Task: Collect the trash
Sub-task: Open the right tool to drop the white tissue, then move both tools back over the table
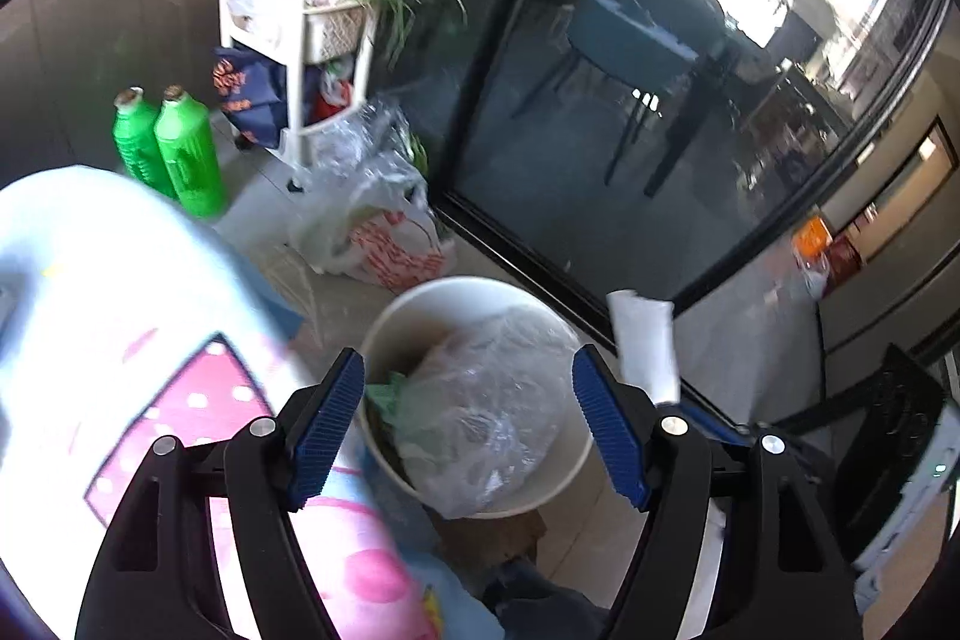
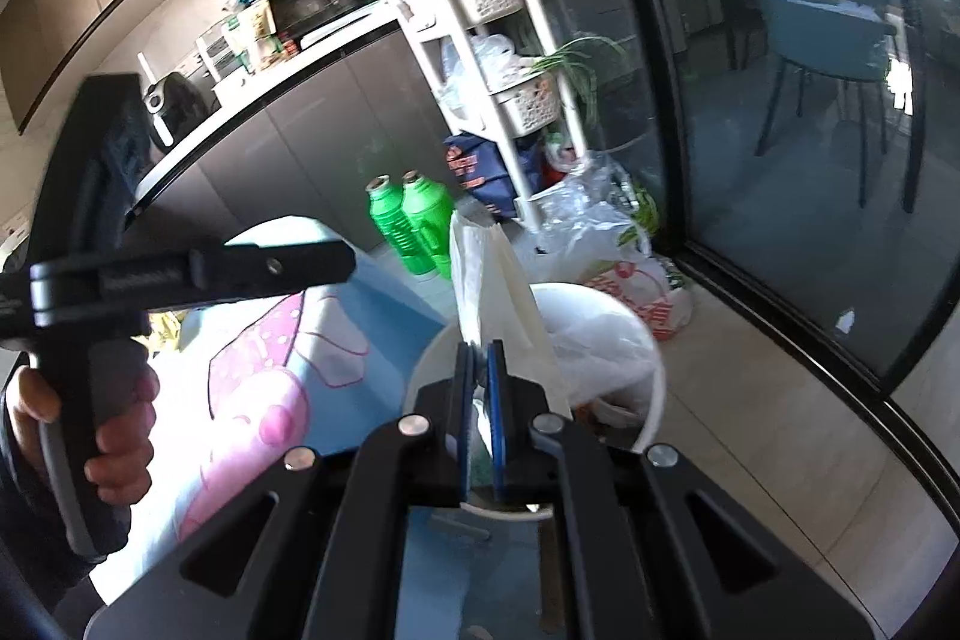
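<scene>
So the right tongs [image 2: 480,376] are pinched tight on a white paper scrap [image 2: 498,280], which stands up long-ways out of the jaws and leans over the near rim of the white bin [image 2: 651,340]. The bin's right there, just beyond and below the tips, already stuffed with a crinkly clear plastic bag [image 1: 492,400]. The left tongs [image 1: 468,424] are spread wide with nothing in them, hovering over the same bin. Right hand's obviously the one closer to finishing; I'd guess it just needs to get over the opening and let go.
</scene>
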A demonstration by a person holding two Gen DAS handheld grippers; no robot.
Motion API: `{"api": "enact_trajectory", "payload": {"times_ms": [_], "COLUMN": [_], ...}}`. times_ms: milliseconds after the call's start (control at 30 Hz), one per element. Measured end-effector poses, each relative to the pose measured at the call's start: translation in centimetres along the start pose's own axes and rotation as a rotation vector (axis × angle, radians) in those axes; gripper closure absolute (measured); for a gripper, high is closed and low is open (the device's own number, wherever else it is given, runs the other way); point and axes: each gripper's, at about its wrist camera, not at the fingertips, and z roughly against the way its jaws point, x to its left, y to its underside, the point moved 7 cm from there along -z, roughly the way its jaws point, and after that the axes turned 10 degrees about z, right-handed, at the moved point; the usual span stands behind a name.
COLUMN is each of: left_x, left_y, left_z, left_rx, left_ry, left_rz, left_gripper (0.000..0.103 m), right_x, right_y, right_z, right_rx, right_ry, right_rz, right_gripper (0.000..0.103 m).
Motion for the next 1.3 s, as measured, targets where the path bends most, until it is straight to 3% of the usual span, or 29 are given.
{"api": "enact_trajectory", "payload": {"times_ms": [200, 367, 433, 467, 500, 533, 633, 900, 1300], "left_x": [1.1, 2.4, 2.8, 2.9, 3.1, 3.2, 3.6, 4.7, 9.3], "left_y": [-0.6, -1.1, -1.3, -1.3, -1.5, -1.5, -1.6, -0.9, 2.0], "left_z": [2.8, 4.2, 4.4, 4.5, 4.7, 5.0, 5.6, 8.3, 17.7], "left_rx": [-0.042, -0.074, -0.088, -0.096, -0.105, -0.116, -0.141, -0.163, -0.246], "left_ry": [-0.009, -0.022, -0.029, -0.035, -0.043, -0.05, -0.058, -0.098, -0.216], "left_rz": [0.001, -0.007, -0.01, -0.013, -0.015, -0.015, -0.01, 0.017, 0.104], "left_gripper": [0.034, 0.029, 0.027, 0.025, 0.023, 0.019, 0.012, 0.008, 0.008], "right_x": [1.7, 1.2, 0.6, 0.2, 0.0, 0.0, 0.3, 2.3, 11.5], "right_y": [-0.4, 1.3, 2.1, 2.5, 2.6, 2.6, 2.4, 0.1, -3.5], "right_z": [-4.6, -8.1, -9.1, -9.3, -9.2, -9.0, -8.0, -4.7, 0.6], "right_rx": [0.042, 0.115, 0.147, 0.154, 0.15, 0.143, 0.126, 0.072, -0.002], "right_ry": [-0.048, -0.029, -0.002, 0.023, 0.031, 0.029, 0.04, 0.038, 0.0], "right_rz": [0.013, -0.003, -0.018, -0.03, -0.031, -0.025, 0.016, 0.073, 0.239], "right_gripper": [0.096, 0.091, 0.071, 0.049, 0.041, 0.041, 0.028, 0.003, 0.003]}}
